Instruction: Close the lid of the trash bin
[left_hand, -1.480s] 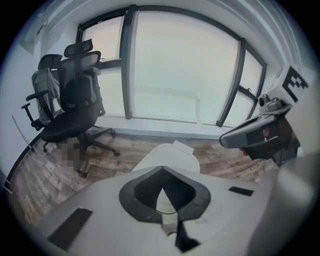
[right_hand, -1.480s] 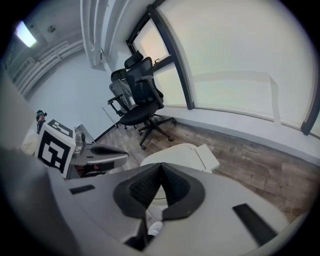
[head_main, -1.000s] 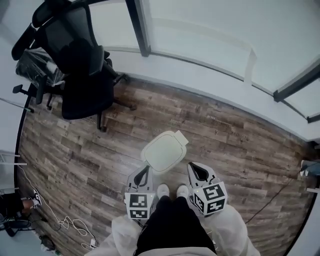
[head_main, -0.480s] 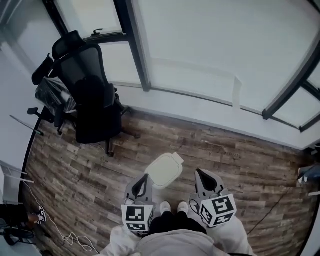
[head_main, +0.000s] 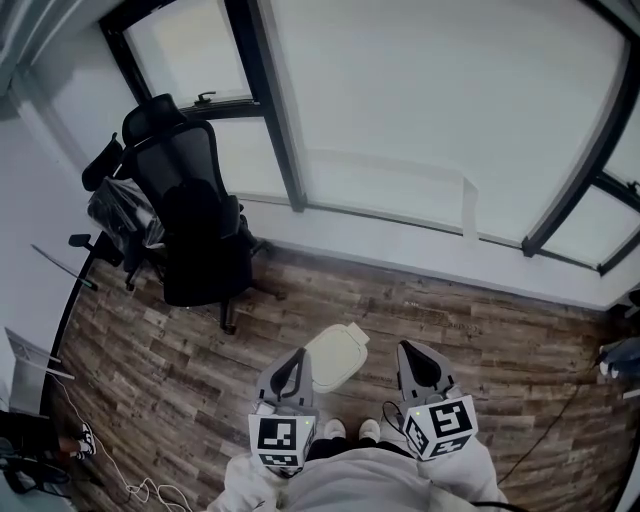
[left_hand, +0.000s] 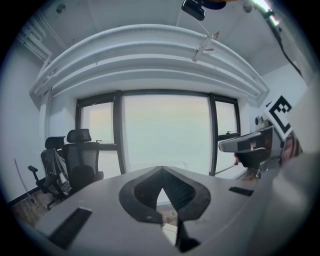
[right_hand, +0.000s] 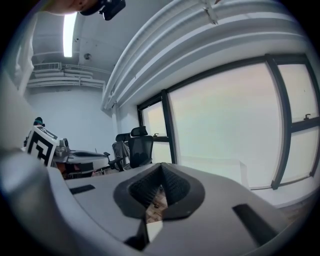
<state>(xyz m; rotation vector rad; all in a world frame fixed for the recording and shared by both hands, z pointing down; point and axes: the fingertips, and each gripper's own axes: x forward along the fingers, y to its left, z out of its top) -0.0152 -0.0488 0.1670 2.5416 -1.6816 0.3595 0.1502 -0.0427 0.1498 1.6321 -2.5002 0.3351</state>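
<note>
In the head view, a small white trash bin (head_main: 337, 356) stands on the wooden floor just ahead of the person's shoes, with its lid lying flat on top. My left gripper (head_main: 293, 364) hangs beside the bin's left edge and my right gripper (head_main: 412, 356) is a little to the bin's right; neither touches it. In the left gripper view the left gripper (left_hand: 161, 194) points level toward the window with its jaws together and nothing in them. The right gripper (right_hand: 159, 191) in its own view looks the same, with only a thin slit of floor showing below.
A black office chair (head_main: 195, 235) draped with a plastic-wrapped bundle stands at the back left by the window wall (head_main: 420, 110). Loose cables (head_main: 150, 490) lie on the floor at the lower left. A dark cable (head_main: 545, 425) runs across the floor at the right.
The head view has tilted up, so more window shows and the bin looks smaller and lower. Both grippers stay raised on either side of the bin. The lid stays down throughout.
</note>
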